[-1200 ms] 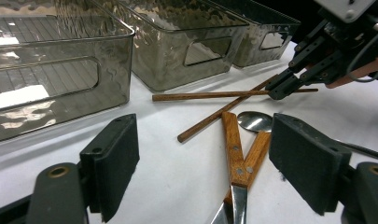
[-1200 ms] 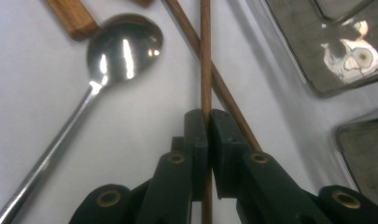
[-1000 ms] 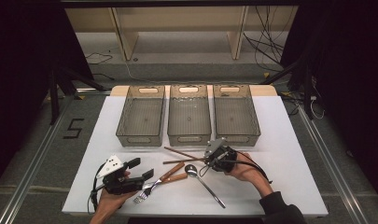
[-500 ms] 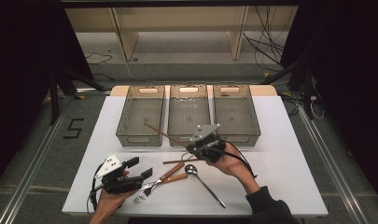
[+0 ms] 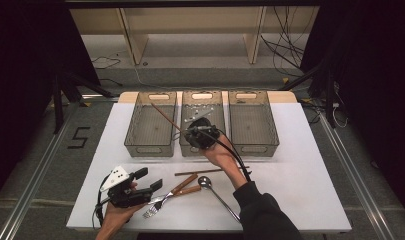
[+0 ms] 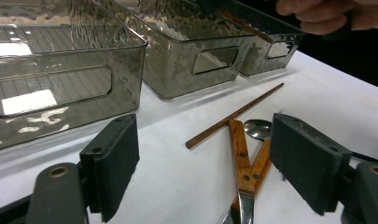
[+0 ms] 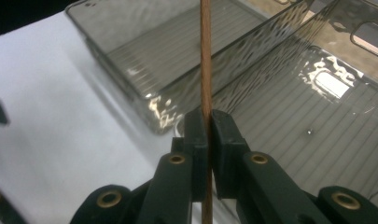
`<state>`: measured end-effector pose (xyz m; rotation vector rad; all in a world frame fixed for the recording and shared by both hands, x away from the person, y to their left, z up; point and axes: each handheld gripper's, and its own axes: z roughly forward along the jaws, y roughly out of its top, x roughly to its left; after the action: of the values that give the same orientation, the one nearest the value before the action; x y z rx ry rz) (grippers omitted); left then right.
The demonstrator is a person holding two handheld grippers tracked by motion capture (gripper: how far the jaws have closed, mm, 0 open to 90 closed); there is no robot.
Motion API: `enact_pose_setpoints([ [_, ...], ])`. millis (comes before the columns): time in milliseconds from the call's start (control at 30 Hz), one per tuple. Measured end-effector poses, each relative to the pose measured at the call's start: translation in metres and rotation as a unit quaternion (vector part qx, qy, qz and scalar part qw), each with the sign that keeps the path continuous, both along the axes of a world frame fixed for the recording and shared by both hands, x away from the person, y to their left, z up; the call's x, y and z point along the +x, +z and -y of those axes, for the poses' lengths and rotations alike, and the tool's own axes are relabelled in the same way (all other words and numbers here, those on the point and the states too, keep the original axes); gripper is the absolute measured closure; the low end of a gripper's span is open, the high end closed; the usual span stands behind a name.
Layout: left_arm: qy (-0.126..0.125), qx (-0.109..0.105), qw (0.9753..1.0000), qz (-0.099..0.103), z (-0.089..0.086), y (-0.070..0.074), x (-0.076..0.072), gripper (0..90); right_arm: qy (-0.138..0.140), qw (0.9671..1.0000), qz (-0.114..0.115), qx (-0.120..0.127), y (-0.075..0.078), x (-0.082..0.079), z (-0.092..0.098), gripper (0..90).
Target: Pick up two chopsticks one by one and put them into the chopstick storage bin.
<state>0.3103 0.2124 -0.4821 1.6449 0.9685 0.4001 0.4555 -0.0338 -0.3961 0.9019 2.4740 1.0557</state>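
Note:
My right gripper (image 5: 186, 131) is shut on a thin brown chopstick (image 5: 165, 116) and holds it in the air over the clear bins. In the right gripper view the chopstick (image 7: 206, 56) runs straight up from the closed jaws (image 7: 207, 126), across the wall between two bins. A second chopstick (image 5: 210, 171) lies on the white table. My left gripper (image 5: 149, 179) rests open near the table's front left. Its jaws (image 6: 203, 140) stand wide apart, facing the wooden-handled cutlery (image 6: 240, 154) and a spoon bowl (image 6: 257, 128).
Three clear grey bins stand side by side at the back: left (image 5: 132, 125), middle (image 5: 219, 112), right (image 5: 252, 122). A fork (image 5: 157, 204), wooden handles (image 5: 185, 184) and a metal spoon (image 5: 217, 195) lie near the front edge. The person's right forearm (image 5: 230, 165) reaches across the middle.
The right gripper has lifted one chopstick off the table and carried it forward and left to above the bins. The left gripper has stayed put.

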Motion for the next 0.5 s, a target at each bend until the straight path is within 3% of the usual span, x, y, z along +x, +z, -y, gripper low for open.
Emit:
enact_pose_setpoints([
  [200,0.0,0.0,1.0,0.003,0.0,0.0,0.0,23.9,-0.037,0.9992,-0.013,-0.006,0.006,0.023,-0.018,86.3],
  [500,-0.002,0.0,1.0,0.003,-0.001,0.001,0.0,23.9,-0.063,0.9969,-0.045,-0.011,0.006,0.053,-0.041,86.3],
])
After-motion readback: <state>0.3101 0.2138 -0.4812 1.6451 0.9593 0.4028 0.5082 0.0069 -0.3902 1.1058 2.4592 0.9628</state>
